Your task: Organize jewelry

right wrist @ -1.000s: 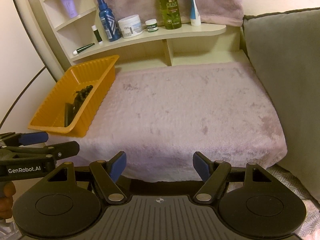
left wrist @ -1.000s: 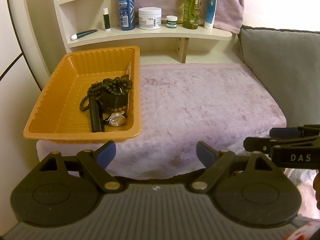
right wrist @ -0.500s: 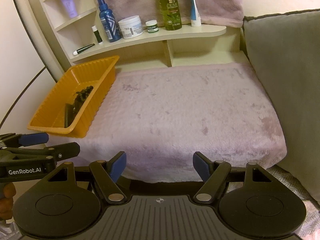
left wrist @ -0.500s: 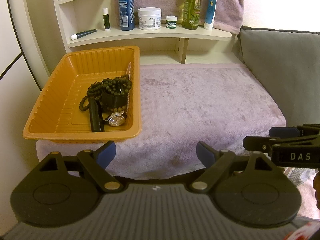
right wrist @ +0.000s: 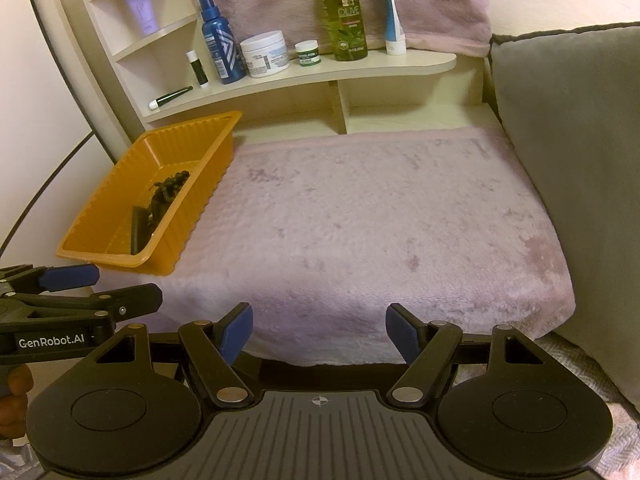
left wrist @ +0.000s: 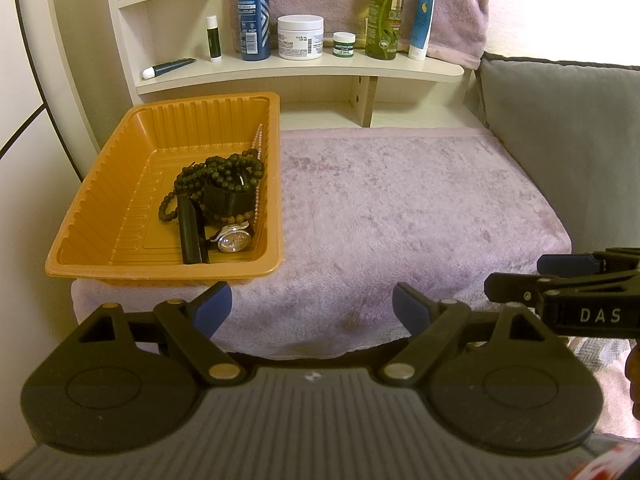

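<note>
Beads [left wrist: 224, 176] and a watch [left wrist: 234, 239] lie in the orange tray [left wrist: 120, 200] on the surface [left wrist: 400, 208]. Left gripper [left wrist: 312, 306] and right gripper [right wrist: 319, 330] hover apart, both spread wide and empty.

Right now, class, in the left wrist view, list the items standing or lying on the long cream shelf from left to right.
Dark tube with white cap lying flat → small white-capped stick → blue spray bottle → white cream jar → small green-labelled jar → green olive bottle → blue-and-white tube standing on its cap.
</note>
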{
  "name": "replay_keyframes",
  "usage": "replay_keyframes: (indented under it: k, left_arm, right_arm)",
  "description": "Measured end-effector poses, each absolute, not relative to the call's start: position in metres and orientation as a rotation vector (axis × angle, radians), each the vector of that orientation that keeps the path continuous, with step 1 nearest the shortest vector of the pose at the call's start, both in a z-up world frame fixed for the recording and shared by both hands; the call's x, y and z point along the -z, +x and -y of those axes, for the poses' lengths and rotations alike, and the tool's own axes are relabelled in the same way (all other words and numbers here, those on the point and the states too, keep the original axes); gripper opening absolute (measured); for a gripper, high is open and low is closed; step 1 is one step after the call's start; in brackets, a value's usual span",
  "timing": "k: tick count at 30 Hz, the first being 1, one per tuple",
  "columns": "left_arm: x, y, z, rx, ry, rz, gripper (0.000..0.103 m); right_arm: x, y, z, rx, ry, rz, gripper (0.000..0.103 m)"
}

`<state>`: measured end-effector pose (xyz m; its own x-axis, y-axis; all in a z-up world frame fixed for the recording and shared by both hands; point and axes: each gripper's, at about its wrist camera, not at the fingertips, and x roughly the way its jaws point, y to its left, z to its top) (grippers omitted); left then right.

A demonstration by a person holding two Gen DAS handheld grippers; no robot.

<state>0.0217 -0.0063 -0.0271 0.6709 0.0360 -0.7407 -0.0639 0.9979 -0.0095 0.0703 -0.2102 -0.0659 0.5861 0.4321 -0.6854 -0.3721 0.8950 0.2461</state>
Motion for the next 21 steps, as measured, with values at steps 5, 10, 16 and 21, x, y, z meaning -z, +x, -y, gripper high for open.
replay_keyframes:
  k: [5, 10, 16, 21]
  left_arm:
    - [0.0270, 0.0217, 0.0058, -0.056, -0.036, -0.833, 0.086]
    - [0.0265, 0.0217, 0.0056, -0.055, -0.037, -0.832, 0.086]
    - [0.0266, 0.0217, 0.0056, -0.055, -0.038, -0.830, 0.086]
    - [0.0252, 0.0220, 0.0053, -0.055, -0.040, -0.829, 0.086]
  right_arm:
    - [0.0645, 0.0687, 0.2068, -0.469, 0.077, -0.819, 0.073]
    - [0.0644, 0.0690, 0.2064, -0.469, 0.076, -0.818, 0.073]
    - [0.0649, 0.0684, 0.2067, -0.468, 0.076, -0.818, 0.073]
    - [0.0641, 0.0685, 0.2059, -0.469, 0.074, -0.816, 0.073]
